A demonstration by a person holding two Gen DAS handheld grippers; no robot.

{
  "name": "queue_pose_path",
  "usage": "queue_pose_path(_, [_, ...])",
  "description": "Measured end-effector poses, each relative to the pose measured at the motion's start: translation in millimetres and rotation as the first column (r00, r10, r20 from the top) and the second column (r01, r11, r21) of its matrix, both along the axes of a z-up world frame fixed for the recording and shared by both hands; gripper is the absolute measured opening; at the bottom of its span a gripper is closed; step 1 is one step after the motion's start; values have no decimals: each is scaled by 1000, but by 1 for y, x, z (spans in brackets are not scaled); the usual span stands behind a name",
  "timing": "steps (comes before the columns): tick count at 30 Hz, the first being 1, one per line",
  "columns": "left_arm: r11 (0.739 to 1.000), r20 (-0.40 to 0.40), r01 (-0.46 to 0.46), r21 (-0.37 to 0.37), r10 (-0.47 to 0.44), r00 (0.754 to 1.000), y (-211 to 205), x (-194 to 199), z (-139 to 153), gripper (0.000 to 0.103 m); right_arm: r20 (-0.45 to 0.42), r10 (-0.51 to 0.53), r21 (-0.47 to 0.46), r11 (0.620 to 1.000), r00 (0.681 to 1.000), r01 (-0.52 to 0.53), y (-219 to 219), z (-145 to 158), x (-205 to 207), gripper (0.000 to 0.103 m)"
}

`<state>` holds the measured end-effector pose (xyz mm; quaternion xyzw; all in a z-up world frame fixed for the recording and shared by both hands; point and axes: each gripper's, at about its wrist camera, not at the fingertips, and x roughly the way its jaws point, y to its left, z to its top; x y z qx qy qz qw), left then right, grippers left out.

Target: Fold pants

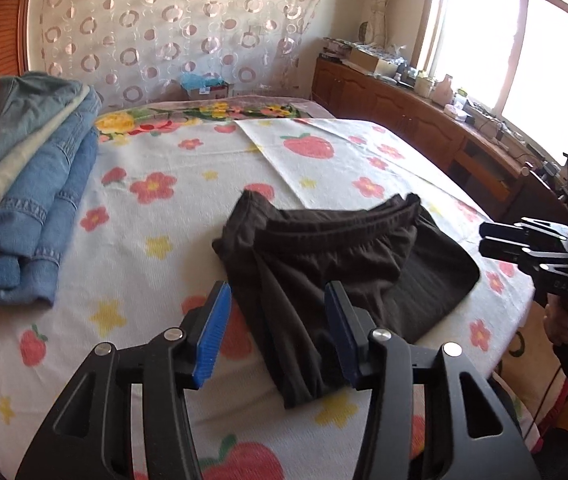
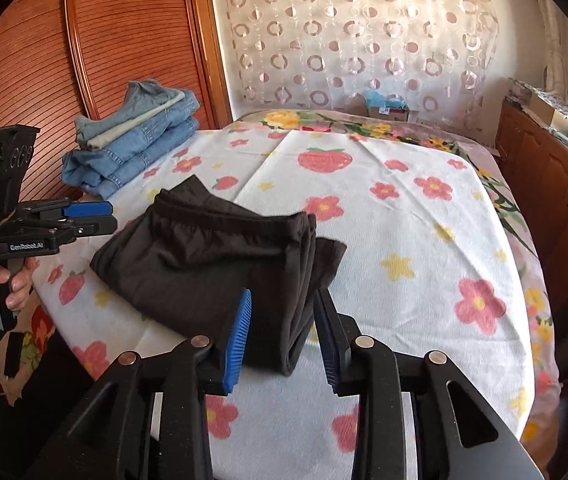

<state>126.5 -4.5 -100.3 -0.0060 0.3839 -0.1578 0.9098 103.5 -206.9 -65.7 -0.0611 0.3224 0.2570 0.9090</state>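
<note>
Dark brown pants point(image 1: 324, 264) lie folded on the flowered sheet, waistband toward the far side; they also show in the right wrist view point(image 2: 211, 260). My left gripper point(image 1: 277, 300) is open, its blue pads hovering over the near folded edge, holding nothing. It appears from the side in the right wrist view point(image 2: 99, 216), left of the pants. My right gripper point(image 2: 284, 308) is open over the pants' right folded edge, holding nothing. It shows at the right edge of the left wrist view point(image 1: 496, 240), fingers pointing at the pants.
A stack of folded blue jeans point(image 1: 27, 184) sits at the bed's far left, also in the right wrist view point(image 2: 135, 136). The bed's sheet point(image 1: 155, 240) spreads around. A wooden cabinet point(image 1: 424, 120) with clutter runs under the window at right. A patterned curtain hangs behind.
</note>
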Motion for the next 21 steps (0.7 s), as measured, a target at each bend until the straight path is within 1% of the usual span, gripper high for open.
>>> queue_pose_path(3, [1000, 5, -4, 6, 3, 1000, -4, 16, -1, 50, 23, 6, -16, 1000, 1000, -6, 9, 1, 11, 33])
queue_pose_path(7, [1000, 1, 16, 13, -16, 1000, -11, 34, -2, 49, 2, 8, -24, 1000, 1000, -7, 21, -5, 38, 33])
queue_pose_path(12, [999, -32, 30, 38, -29, 999, -16, 51, -9, 49, -16, 15, -54, 998, 1000, -16, 33, -12, 64, 33])
queue_pose_path(15, [999, -50, 37, 37, -35, 998, -19, 56, -14, 49, -37, 29, -46, 998, 999, -30, 37, -15, 74, 33])
queue_pose_path(16, [999, -54, 43, 29, -41, 998, -19, 57, -15, 46, -44, 35, -43, 998, 998, -37, 38, -16, 77, 33])
queue_pose_path(17, [999, -58, 44, 26, -43, 997, -20, 59, -16, 40, -51, 38, -41, 998, 998, -40, 39, -17, 78, 33])
queue_pose_path(18, [999, -61, 40, 25, -38, 997, -20, 59, -17, 31, -58, 37, -41, 998, 998, -39, 39, -19, 80, 27])
queue_pose_path(19, [999, -53, 31, 30, -30, 998, -21, 58, -15, 26, -56, 35, -36, 999, 998, -37, 38, -18, 81, 18])
queue_pose_path(20, [999, -38, 40, 25, -39, 999, -22, 55, -13, 21, -50, 42, -26, 999, 998, -43, 37, -16, 81, 11])
queue_pose_path(21, [999, -29, 47, 24, -46, 999, -23, 54, -10, 16, -29, 43, -13, 999, 999, -43, 36, -13, 78, 8])
